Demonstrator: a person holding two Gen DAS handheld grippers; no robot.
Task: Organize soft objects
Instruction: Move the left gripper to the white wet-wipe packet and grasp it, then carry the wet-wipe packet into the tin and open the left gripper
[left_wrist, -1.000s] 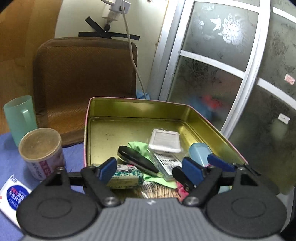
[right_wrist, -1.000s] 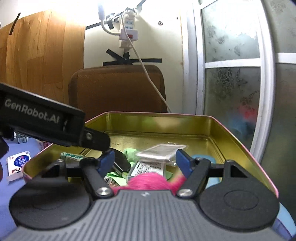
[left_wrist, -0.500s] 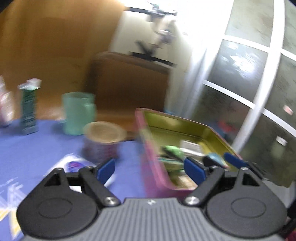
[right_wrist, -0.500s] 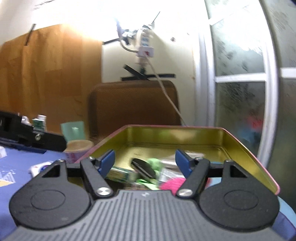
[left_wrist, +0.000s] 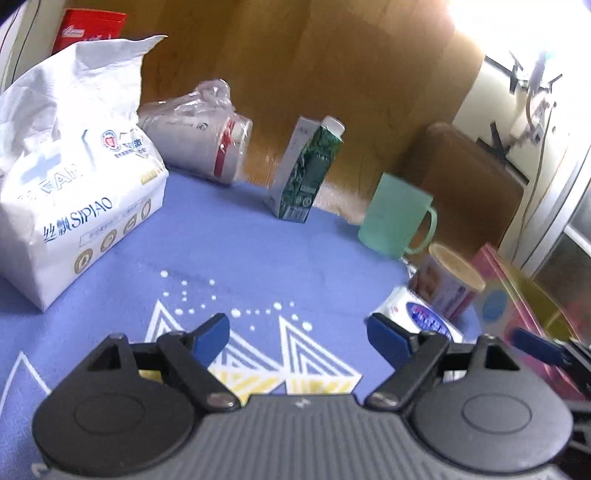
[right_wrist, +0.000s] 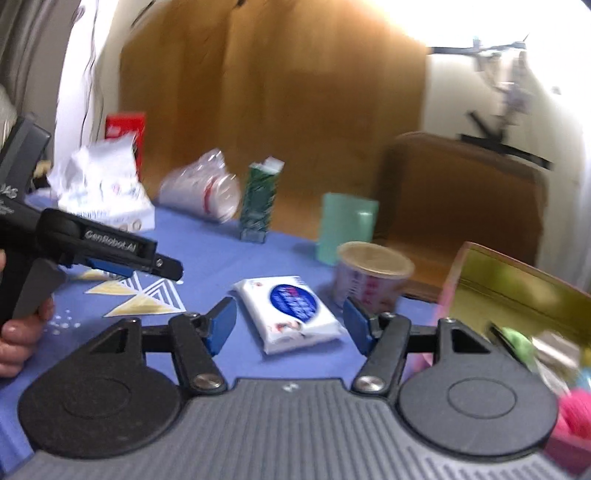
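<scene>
My left gripper (left_wrist: 297, 328) hangs open over the blue patterned tablecloth (left_wrist: 258, 251), with nothing between its fingers. A large white tissue pack (left_wrist: 74, 192) stands to its left. My right gripper (right_wrist: 290, 321) is open, its jaws closing a little, above a small white wet-wipes pack (right_wrist: 291, 310) that lies flat on the cloth and is not pressed. To the right, the pink tin (right_wrist: 517, 291) with a gold inside holds a pink fluffy thing (right_wrist: 576, 410) and a green soft item (right_wrist: 517, 343). In the right wrist view, a hand holds the left gripper (right_wrist: 162, 266) at the left.
A lidded paper cup (right_wrist: 373, 273), a green mug (left_wrist: 399, 218), a green carton (left_wrist: 310, 173) and bagged paper cups (left_wrist: 199, 140) stand along the far side of the table. A brown chair back (right_wrist: 461, 192) rises behind. A red box (left_wrist: 88, 29) is at the back left.
Both views have swung left, away from the inside of the tin and onto the table. My left gripper has left the tin and now hangs over the cloth.
</scene>
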